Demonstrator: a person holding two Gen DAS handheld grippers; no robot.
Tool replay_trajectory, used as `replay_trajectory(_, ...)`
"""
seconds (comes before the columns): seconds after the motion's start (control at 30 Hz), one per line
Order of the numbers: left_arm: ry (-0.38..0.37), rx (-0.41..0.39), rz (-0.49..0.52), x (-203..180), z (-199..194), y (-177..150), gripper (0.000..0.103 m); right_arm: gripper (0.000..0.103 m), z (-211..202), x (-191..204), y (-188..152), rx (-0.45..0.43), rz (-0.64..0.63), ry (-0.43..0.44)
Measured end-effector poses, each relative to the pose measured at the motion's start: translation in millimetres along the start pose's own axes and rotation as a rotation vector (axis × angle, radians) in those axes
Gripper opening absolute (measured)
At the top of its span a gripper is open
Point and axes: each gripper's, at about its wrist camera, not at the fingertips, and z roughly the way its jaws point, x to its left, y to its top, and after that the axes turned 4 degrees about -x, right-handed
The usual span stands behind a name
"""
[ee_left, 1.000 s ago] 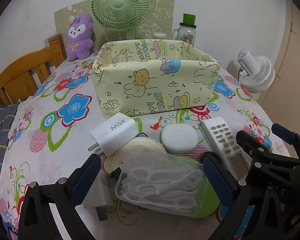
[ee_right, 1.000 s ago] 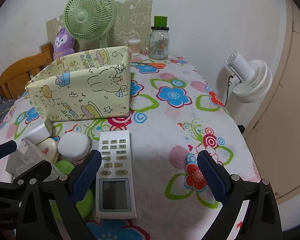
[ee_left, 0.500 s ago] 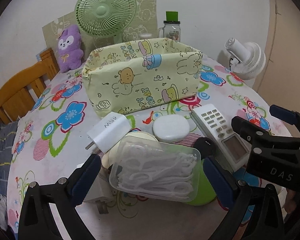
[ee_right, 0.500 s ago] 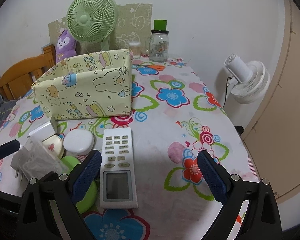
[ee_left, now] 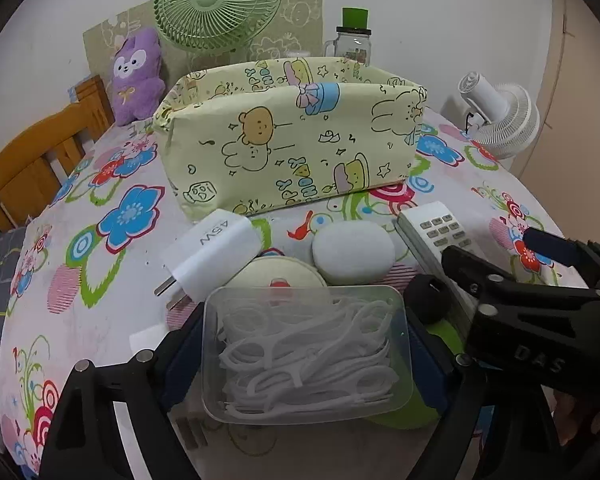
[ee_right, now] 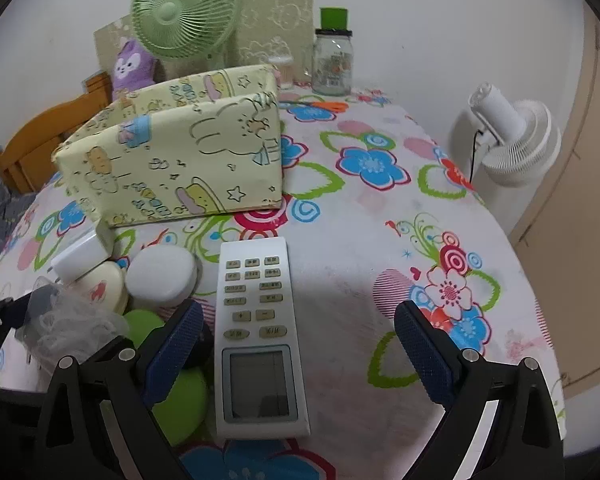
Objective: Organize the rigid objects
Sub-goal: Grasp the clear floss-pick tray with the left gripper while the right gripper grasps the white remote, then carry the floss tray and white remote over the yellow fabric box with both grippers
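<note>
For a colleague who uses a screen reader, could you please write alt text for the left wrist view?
The left gripper is closing its jaws around a clear plastic box of white floss picks on a flowered tablecloth. Just behind lie a white charger, two round cases and a remote control, then a yellow cartoon-print fabric bin. The right gripper enters from the right.

The near left of the table (ee_right: 340, 340) is crowded: a clear box of floss picks (ee_left: 306, 354), a white charger (ee_left: 212, 252), a cream round case (ee_left: 278, 276), a white oval case (ee_left: 354, 252), a green disc (ee_right: 178, 396) and a remote (ee_right: 258, 336) lie touching or just beside one another, leaving no gap for a finger. Farther back, the yellow fabric bin (ee_left: 292, 148) blocks the way across the left half, its top open. To the right of the remote the flowered cloth (ee_right: 380, 248) lies bare out to the edge, where a white fan (ee_right: 516, 140) stands.
</note>
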Motion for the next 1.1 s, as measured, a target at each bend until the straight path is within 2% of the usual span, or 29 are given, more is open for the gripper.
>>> replay_trajectory(0.13, 0.020, -0.005, 0.020, -3, 4, 0, 0.090, 0.081, 11, 4, -1, 0.042, 0.006, 0.023)
replay_trajectory(0.2, 0.018, -0.003, 0.021, -3, 5, 1, 0.090, 0.077, 15, 6, 0, 0.058, 0.012, 0.031)
replay_trajectory(0.3, 0.033, -0.005, 0.035, -5, 7, 1, 0.089, 0.063, 18, 12, -1, 0.070, 0.004, 0.040)
replay_trajectory(0.37, 0.039, -0.006, 0.041, -6, 7, 0, 0.089, 0.048, 17, 18, -1, 0.069, -0.014, 0.052)
replay_trajectory(0.57, 0.024, -0.001, 0.019, -3, 6, 1, 0.089, 0.048, 15, 18, -1, 0.070, 0.006, 0.044)
replay_trajectory(1.1, 0.033, -0.053, -0.009, -6, -25, 4, 0.089, 0.048, -31, 22, 5, -0.025, -0.014, 0.031)
